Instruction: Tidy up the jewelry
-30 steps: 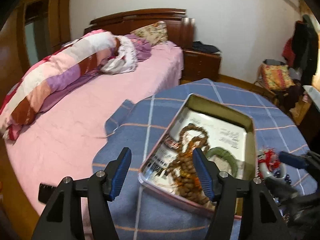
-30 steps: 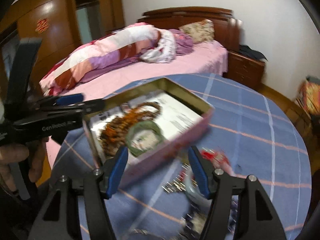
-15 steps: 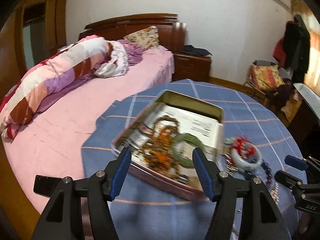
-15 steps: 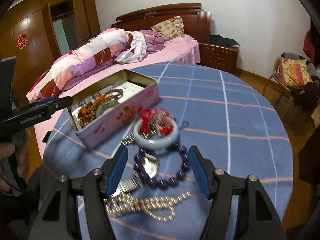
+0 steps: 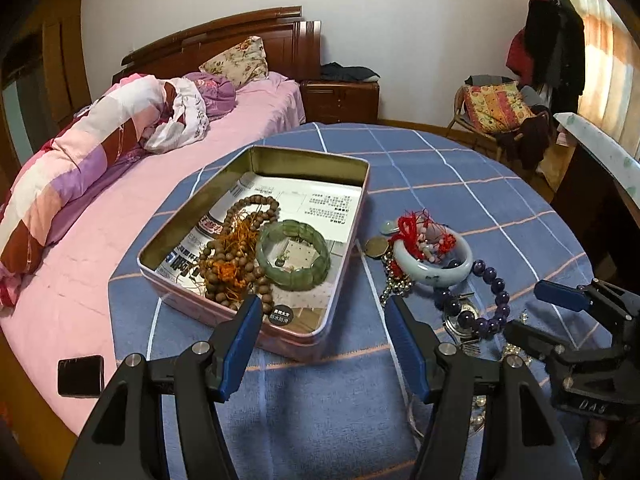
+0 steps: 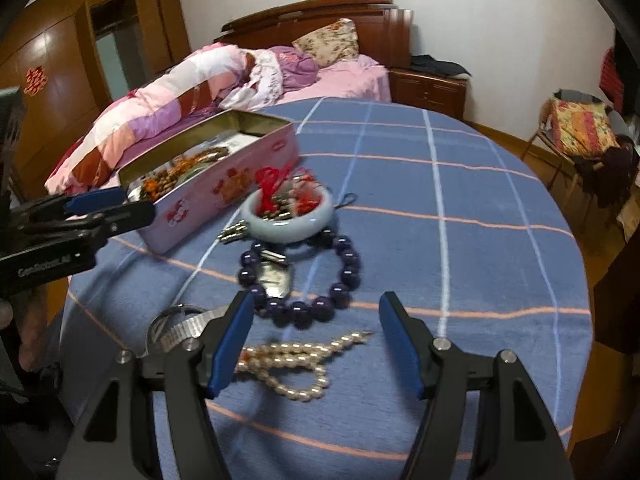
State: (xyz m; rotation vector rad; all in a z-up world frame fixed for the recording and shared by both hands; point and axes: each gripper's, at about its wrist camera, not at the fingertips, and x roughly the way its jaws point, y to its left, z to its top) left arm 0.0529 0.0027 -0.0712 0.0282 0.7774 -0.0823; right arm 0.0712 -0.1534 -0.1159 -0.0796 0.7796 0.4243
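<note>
An open pink tin (image 5: 280, 340) stands on the blue checked tablecloth (image 5: 440, 168). It holds a brown wooden bead strand (image 5: 232, 256) and a green jade bracelet (image 5: 294, 254). Right of it lies loose jewelry: a pale bangle (image 5: 432, 268) with red cord, and a purple bead bracelet (image 5: 492, 280). My left gripper (image 5: 322, 308) hovers open over the tin's near right corner, holding nothing. My right gripper (image 6: 316, 304) is open and holds nothing, just above the purple bead bracelet (image 6: 344, 256) and a pearl strand (image 6: 296, 360). A metal watch band (image 6: 188, 326) lies beside its left finger.
A pink bed (image 5: 120, 216) with a rolled quilt runs along the table's left side, and a dark phone (image 5: 80, 376) lies on it. A nightstand (image 5: 340, 100) and a cushioned chair (image 5: 496, 108) stand behind. The tablecloth's right half (image 6: 480, 240) is bare.
My left gripper slid right, from the tin's left half to its right corner. My right gripper moved off the tin to the loose jewelry and sank closer to the purple beads and pearls.
</note>
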